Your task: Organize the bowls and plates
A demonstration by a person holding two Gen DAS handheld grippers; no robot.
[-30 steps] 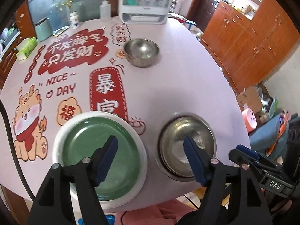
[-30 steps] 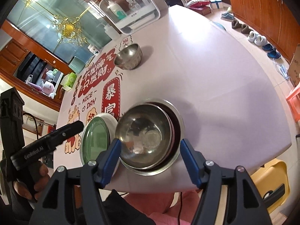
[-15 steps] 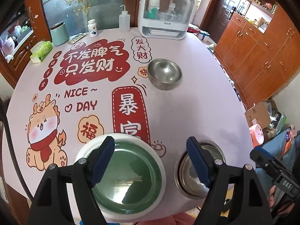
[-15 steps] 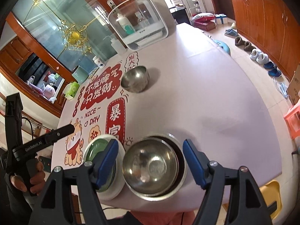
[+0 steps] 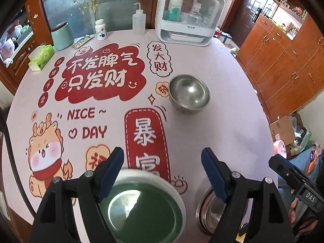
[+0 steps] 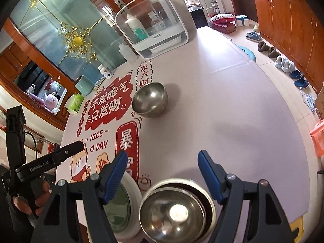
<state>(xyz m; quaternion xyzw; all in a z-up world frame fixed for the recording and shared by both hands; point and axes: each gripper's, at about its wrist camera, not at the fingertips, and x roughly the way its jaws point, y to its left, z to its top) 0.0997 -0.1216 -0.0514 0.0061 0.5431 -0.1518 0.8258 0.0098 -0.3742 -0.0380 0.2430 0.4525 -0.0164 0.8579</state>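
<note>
A green plate with a white rim [image 5: 145, 206] lies at the table's near edge, below my open, empty left gripper [image 5: 162, 172]. To its right sit nested steel bowls [image 5: 208, 208]; they also show in the right wrist view [image 6: 176, 212], under my open, empty right gripper [image 6: 162, 174]. The green plate [image 6: 125, 206] lies left of them there. A single steel bowl [image 5: 189, 94] stands upright mid-table, and also shows in the right wrist view [image 6: 149, 100]. Both grippers are held above the table.
A white box with a clear lid [image 5: 188, 16] holding bottles stands at the far edge, with a squeeze bottle [image 5: 139, 21], pill bottle [image 5: 100, 30], green canister [image 5: 60, 35] and tissue box [image 5: 40, 56]. The round table [image 6: 232, 105] carries a printed pink cloth.
Both grippers have drawn back and up from the plate and nested bowls, so these now sit lower in view. The objects on the table have not moved.
</note>
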